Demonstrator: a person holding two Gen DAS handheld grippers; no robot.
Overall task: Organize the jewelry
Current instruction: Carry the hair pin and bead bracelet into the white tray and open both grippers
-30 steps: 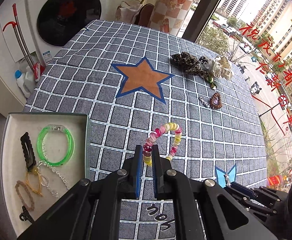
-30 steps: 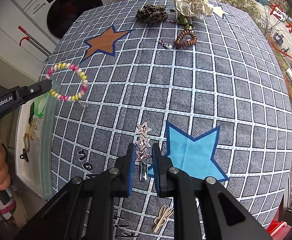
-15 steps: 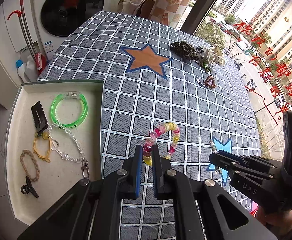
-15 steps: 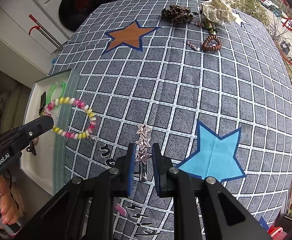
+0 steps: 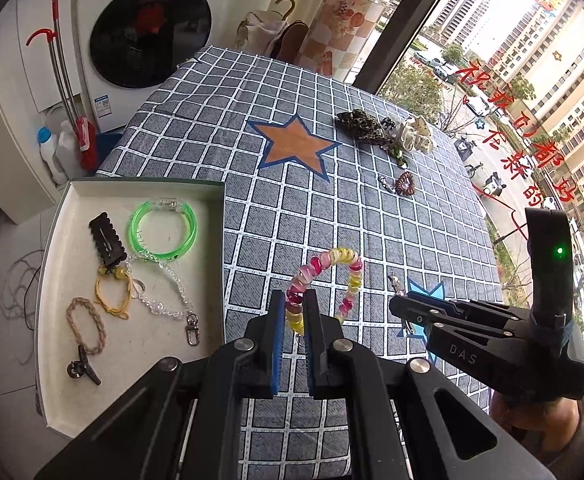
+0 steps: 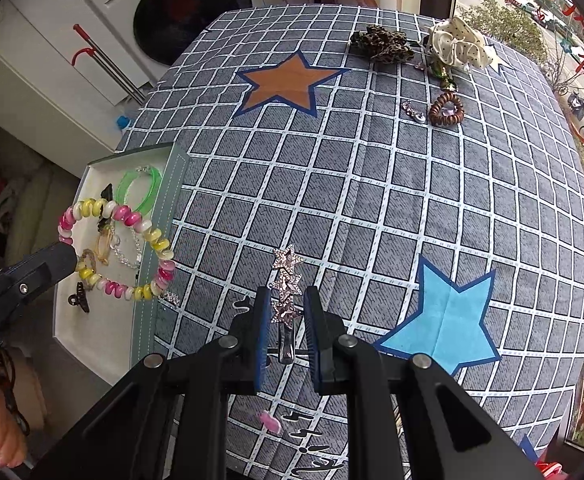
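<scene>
The left gripper [image 5: 292, 312] was clamped on a beaded bracelet [image 5: 327, 284], held above the tabletop [image 5: 331, 208] just beside the tray [image 5: 220, 240]. The right gripper [image 6: 286, 316] pinched a star hair clip [image 6: 286, 280]. The dangling bracelet loop could snag the tray's rim or land tangled among the green bangle [image 5: 162, 230] and chain [image 5: 168, 288] already inside.

Pink-and-yellow beaded bracelet [image 5: 327, 280], neon green bangle [image 5: 162, 230], grey checked tablecloth [image 5: 331, 208]
</scene>
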